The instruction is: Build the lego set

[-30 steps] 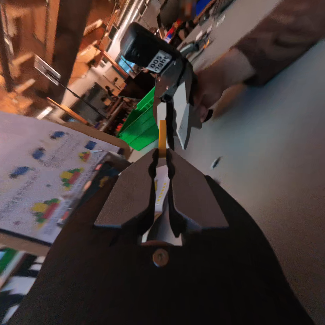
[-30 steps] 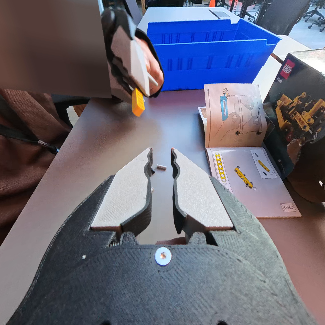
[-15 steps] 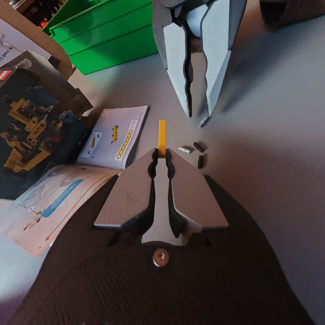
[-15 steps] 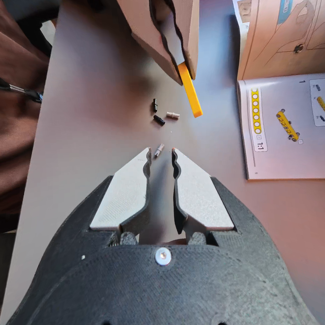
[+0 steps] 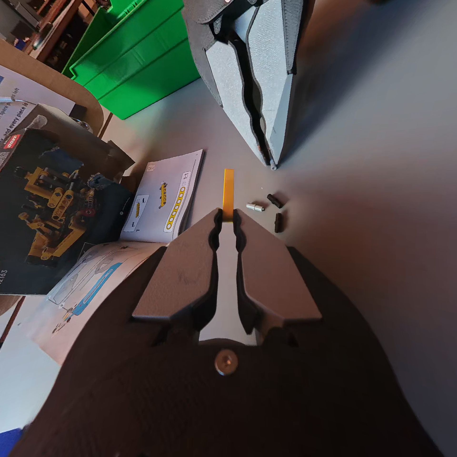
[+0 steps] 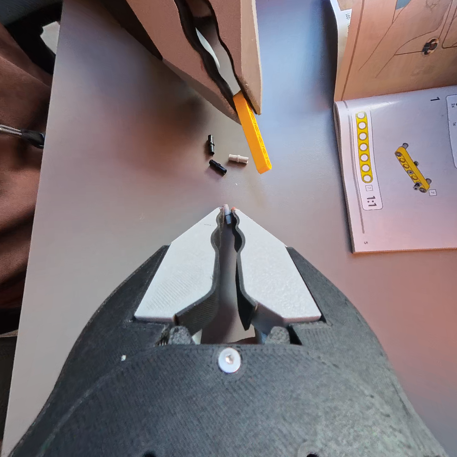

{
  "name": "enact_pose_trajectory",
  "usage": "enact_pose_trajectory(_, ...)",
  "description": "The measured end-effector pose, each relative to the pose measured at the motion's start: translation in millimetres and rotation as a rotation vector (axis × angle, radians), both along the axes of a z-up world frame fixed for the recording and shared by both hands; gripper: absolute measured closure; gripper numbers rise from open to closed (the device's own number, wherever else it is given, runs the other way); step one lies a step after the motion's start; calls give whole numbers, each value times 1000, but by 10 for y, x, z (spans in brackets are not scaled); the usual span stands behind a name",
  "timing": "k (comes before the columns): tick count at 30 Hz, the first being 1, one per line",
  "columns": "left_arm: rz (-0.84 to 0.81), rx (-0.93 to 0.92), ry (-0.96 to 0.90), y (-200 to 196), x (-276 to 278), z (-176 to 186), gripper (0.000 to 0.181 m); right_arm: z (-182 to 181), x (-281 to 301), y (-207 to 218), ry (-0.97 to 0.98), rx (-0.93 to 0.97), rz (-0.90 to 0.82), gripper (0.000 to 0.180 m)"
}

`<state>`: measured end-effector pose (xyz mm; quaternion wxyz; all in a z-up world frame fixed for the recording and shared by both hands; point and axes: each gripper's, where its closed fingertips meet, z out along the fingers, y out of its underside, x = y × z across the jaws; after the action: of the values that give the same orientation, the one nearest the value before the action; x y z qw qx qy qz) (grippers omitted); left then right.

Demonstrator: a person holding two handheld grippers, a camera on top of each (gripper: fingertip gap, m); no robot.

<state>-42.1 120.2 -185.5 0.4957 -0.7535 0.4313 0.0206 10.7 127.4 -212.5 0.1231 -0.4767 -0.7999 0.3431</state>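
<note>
My left gripper [image 5: 227,212] is shut on one end of a long yellow beam [image 5: 228,191], held edge-on just above the grey table; the beam also shows in the right wrist view [image 6: 254,138]. My right gripper [image 6: 228,210] is shut on a small grey pin [image 6: 225,207] at its fingertips, down at the table surface; it shows in the left wrist view [image 5: 270,163] with the pin's end [image 5: 273,167] poking out. Two black pins [image 6: 211,148] [image 6: 218,167] and a light grey pin [image 6: 238,158] lie on the table between the grippers.
An open instruction booklet [image 6: 395,153] lies to the right; it also shows in the left wrist view [image 5: 168,197]. The set's box [image 5: 54,205] stands beyond it, with a green bin [image 5: 128,57] behind. A person's brown sleeve [image 6: 14,173] is at the table's left edge. There is about 7 centimeters between the tips of the two grippers.
My right gripper has come down and closed on the grey pin that lay just ahead of its open fingers. My left gripper still holds the yellow beam, lowered towards the table.
</note>
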Motion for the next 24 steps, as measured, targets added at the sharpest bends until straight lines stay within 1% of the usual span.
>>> enact_pose_trajectory(3,-2,3,21,-3,-2,-15,175,2,-15,33,11,18,-9,177)
enact_pose_trajectory(9,-18,20,72,-17,9,-47,175,21,-64,189,22,-39,-87,177)
enact_pose_trajectory(14,-33,38,125,-31,25,-79,175,102,-118,263,61,-97,-138,177)
enact_pose_trajectory(24,-48,89,142,-37,46,-12,175,255,-248,270,133,-244,-203,178)
